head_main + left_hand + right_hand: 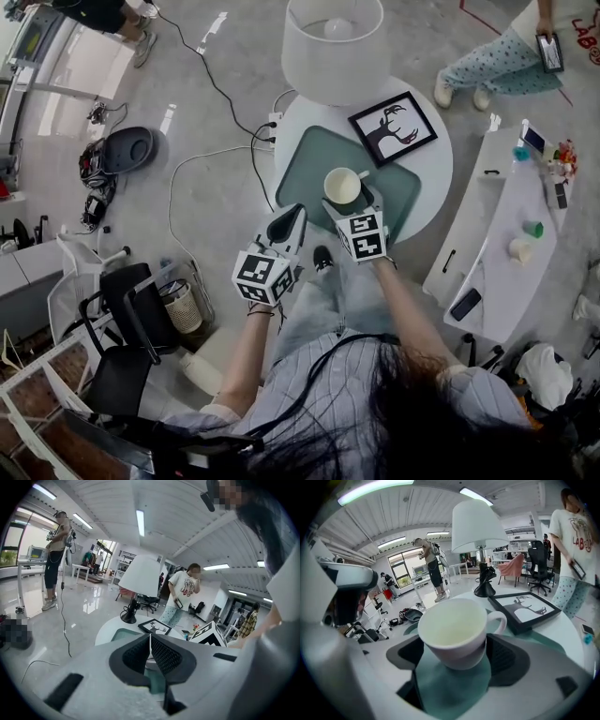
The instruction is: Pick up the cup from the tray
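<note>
A cream cup [342,185] [452,630] stands upright on the green tray [302,169] [452,691], its handle toward the framed picture. My right gripper [352,203] [454,656] is open, one jaw on either side of the cup's lower body. The left pad stands clear of the cup; the right pad is very close to it. My left gripper [289,221] [150,643] hovers at the tray's near left edge. It is shut, its ribbed pads [166,656] meeting with nothing between them.
The tray lies on a round white table [441,159] with a framed deer picture [394,128] and a white lamp [336,47]. A white side table [506,225] with small items stands right. A black chair [122,347] and cables [187,206] are left. A person [506,52] stands beyond.
</note>
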{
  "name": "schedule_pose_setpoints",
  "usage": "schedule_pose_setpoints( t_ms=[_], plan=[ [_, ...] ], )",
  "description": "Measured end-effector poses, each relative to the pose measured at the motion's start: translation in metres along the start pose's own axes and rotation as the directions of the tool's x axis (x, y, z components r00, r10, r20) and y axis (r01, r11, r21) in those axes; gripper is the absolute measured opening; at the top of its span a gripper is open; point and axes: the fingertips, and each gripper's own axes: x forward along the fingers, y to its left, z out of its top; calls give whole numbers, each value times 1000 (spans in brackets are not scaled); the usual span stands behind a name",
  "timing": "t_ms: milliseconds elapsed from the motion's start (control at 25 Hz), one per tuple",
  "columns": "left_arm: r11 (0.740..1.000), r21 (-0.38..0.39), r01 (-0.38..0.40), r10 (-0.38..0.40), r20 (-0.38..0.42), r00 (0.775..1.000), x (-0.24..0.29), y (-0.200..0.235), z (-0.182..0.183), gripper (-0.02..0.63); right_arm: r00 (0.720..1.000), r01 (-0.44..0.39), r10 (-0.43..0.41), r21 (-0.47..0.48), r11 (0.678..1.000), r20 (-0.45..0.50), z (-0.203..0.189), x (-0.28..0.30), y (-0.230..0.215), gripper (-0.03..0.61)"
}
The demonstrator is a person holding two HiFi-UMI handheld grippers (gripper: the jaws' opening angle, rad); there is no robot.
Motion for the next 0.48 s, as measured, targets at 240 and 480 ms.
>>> schedule_pose_setpoints(
  t_ms=[240,480],
  plan=[
    [999,-22,-25,24,-17,1000,3,6,-9,14,1000,6,-5,-19,1000,16,5,11,-3,397],
    [999,-33,-37,36,-29,999,4,7,-15,14,999,8,-6,-37,999,48,8,14,-2,403]
  ],
)
